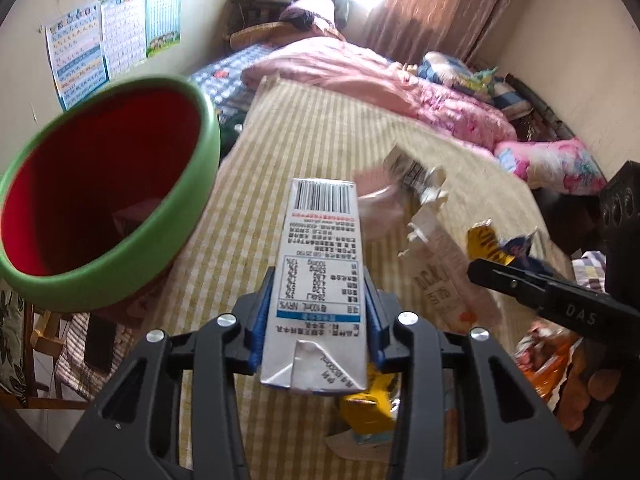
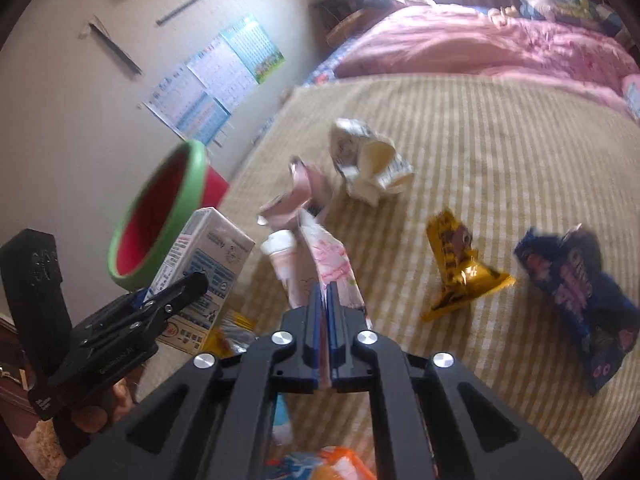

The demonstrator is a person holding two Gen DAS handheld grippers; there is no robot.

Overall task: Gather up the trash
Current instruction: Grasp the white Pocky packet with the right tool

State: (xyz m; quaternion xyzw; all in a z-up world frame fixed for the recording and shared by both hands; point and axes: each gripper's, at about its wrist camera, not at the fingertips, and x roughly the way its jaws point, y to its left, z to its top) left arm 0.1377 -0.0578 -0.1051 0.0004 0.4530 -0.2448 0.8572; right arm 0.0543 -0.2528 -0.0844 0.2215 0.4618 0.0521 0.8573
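My left gripper point(image 1: 318, 284) is shut on a white milk carton point(image 1: 320, 264) and holds it above the striped bed cover. The carton also shows in the right wrist view point(image 2: 204, 268), next to the red bin with a green rim point(image 2: 160, 212). The bin point(image 1: 100, 196) hangs to the carton's left, its mouth facing me. My right gripper point(image 2: 327, 292) is shut on a pink and white wrapper point(image 2: 332, 264). On the cover lie a crumpled white carton point(image 2: 368, 160), a pink packet point(image 2: 300, 196), a yellow wrapper point(image 2: 456, 272) and a blue snack bag point(image 2: 576, 292).
The striped yellow cover point(image 2: 480, 160) spreads over a bed. A pink quilt point(image 1: 392, 80) and pillows point(image 1: 552, 164) lie at the far side. Posters point(image 1: 100, 52) hang on the left wall. More wrappers point(image 1: 368, 412) lie under my left gripper.
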